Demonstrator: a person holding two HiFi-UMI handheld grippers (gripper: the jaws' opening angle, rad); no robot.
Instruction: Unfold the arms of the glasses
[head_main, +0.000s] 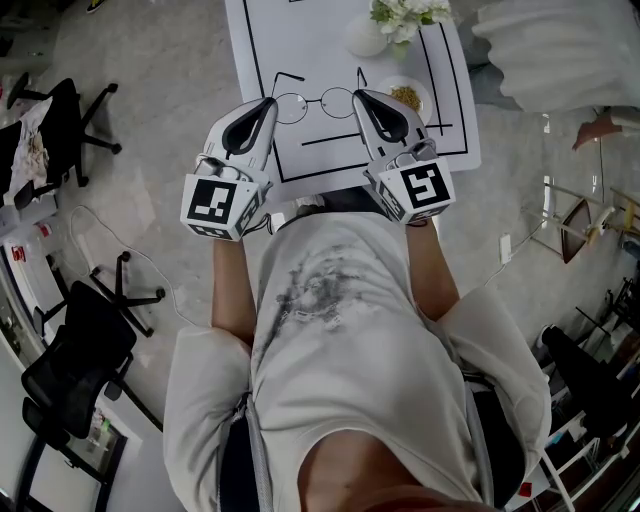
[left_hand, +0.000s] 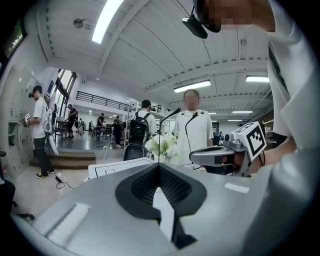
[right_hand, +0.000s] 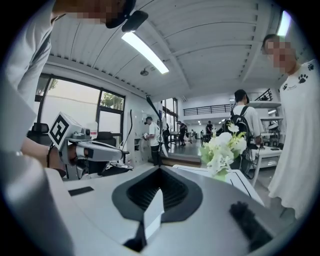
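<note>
Your left gripper (head_main: 268, 103) and right gripper (head_main: 361, 97) are both out over the white mat (head_main: 300, 40), which is flat, matte and ruled with black lines.

- Glasses (head_main: 314, 101): thin dark wire frame with two round clear lenses and a slim bridge. They hang crosswise between the two gripper tips, one end at each. The head view doesn't show whether they touch the mat.
- Arms: fine black wire. In the head view both stick out from the frame ends toward the far side of the mat. The left one kinks near its tip.
- Left tool: the jaws are pinched together on the wire at the frame's left end. In the left gripper view a hairline of wire rises straight from where the ribbed black pads meet.
- Right tool: the same, with the jaws closed tight on the frame's right end. In the right gripper view a thin curved wire rises from the join.
- Gripper shells are smooth grey plastic and taper to a point. Each has a marker cube at its rear.
- Beyond the glasses there is a rounded white vase (head_main: 365, 38) with white flowers (head_main: 405, 12), soft and ruffled. Near it is a small round dish (head_main: 405, 97) with something yellowish and crumbly in it.
- A person in a white top (head_main: 560, 50) stands at the far right corner of the mat.
</note>
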